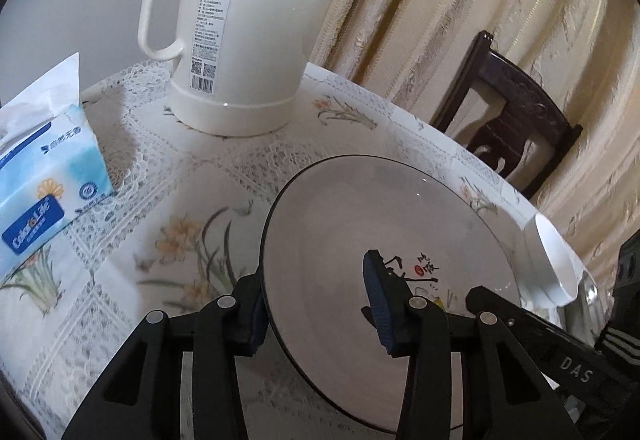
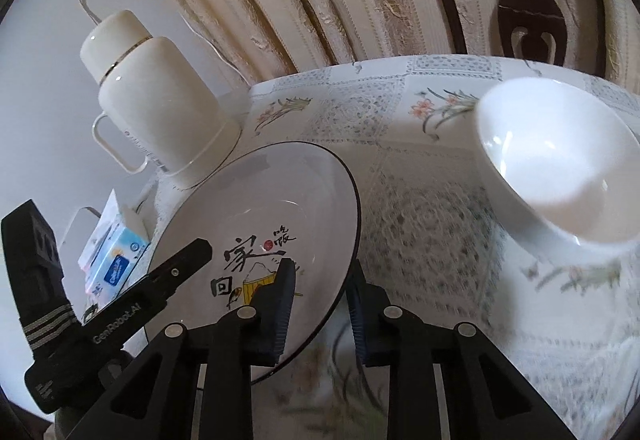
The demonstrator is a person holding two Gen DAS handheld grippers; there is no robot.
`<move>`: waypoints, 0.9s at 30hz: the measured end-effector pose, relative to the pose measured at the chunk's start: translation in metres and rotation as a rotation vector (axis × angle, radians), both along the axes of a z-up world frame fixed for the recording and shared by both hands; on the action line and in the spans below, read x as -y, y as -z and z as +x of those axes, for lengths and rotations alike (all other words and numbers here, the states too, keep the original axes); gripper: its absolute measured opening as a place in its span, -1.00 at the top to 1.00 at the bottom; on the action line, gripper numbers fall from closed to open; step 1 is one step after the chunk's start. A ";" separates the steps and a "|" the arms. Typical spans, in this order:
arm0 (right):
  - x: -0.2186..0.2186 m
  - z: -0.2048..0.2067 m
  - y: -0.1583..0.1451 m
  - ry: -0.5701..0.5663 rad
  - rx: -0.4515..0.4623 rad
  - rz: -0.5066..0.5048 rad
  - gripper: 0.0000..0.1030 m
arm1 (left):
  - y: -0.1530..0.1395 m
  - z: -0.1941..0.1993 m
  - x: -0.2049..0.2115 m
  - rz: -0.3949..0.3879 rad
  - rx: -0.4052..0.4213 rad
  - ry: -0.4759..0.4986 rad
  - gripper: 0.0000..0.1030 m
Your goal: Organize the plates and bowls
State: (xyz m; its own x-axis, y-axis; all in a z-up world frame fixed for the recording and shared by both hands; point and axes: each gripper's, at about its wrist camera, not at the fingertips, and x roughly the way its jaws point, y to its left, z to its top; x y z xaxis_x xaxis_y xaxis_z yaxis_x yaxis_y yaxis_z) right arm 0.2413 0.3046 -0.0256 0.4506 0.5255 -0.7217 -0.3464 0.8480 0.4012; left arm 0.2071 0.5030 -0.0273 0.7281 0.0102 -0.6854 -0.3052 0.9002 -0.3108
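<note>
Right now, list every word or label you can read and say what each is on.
"ColoroLife": tissue pack.
"DAS": right gripper body.
"GenRobot.AI": left gripper body.
"回家" and "吃饭": plate.
White sticker with barcode on the kettle: too small to read.

- The plate (image 1: 384,224) is grey-white with a thin dark rim and black characters painted by a small red seal; it serves as the landmark here.
- The left gripper (image 1: 318,310) straddles the plate's near-left rim, one blue-padded finger under the edge, the other over the plate's face, with a gap showing.
- A white kettle (image 1: 248,28) stands beyond the plate, to its far left, on the floral lace tablecloth (image 1: 160,168).
- A tissue pack (image 1: 44,192) lies well left of the plate.
- A white bowl (image 1: 554,264) shows at the plate's right edge.
- A dark wooden chair (image 1: 508,112) stands behind the plate, before cream curtains (image 1: 480,0).
- A second black gripper (image 1: 540,340) reaches in over the plate's right edge.
</note>
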 end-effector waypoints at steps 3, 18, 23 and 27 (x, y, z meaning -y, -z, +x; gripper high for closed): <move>0.008 -0.014 0.001 -0.001 -0.008 0.014 0.46 | 0.000 -0.009 0.006 0.010 -0.012 0.009 0.15; 0.052 -0.083 0.008 -0.002 -0.051 0.061 0.46 | -0.001 -0.080 0.045 -0.008 -0.035 0.104 0.15; 0.057 -0.086 0.011 0.004 -0.050 0.069 0.46 | -0.001 -0.087 0.053 -0.001 -0.035 0.120 0.15; 0.053 -0.080 0.013 0.015 -0.046 0.071 0.46 | 0.002 -0.080 0.052 0.008 -0.035 0.120 0.15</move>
State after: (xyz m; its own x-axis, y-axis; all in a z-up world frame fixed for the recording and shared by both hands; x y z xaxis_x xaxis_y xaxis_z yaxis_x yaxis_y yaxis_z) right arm 0.1610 0.2514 -0.0385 0.4261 0.5695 -0.7029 -0.3139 0.8218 0.4756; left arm 0.1266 0.4513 -0.0289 0.7000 -0.0701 -0.7106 -0.2057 0.9332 -0.2947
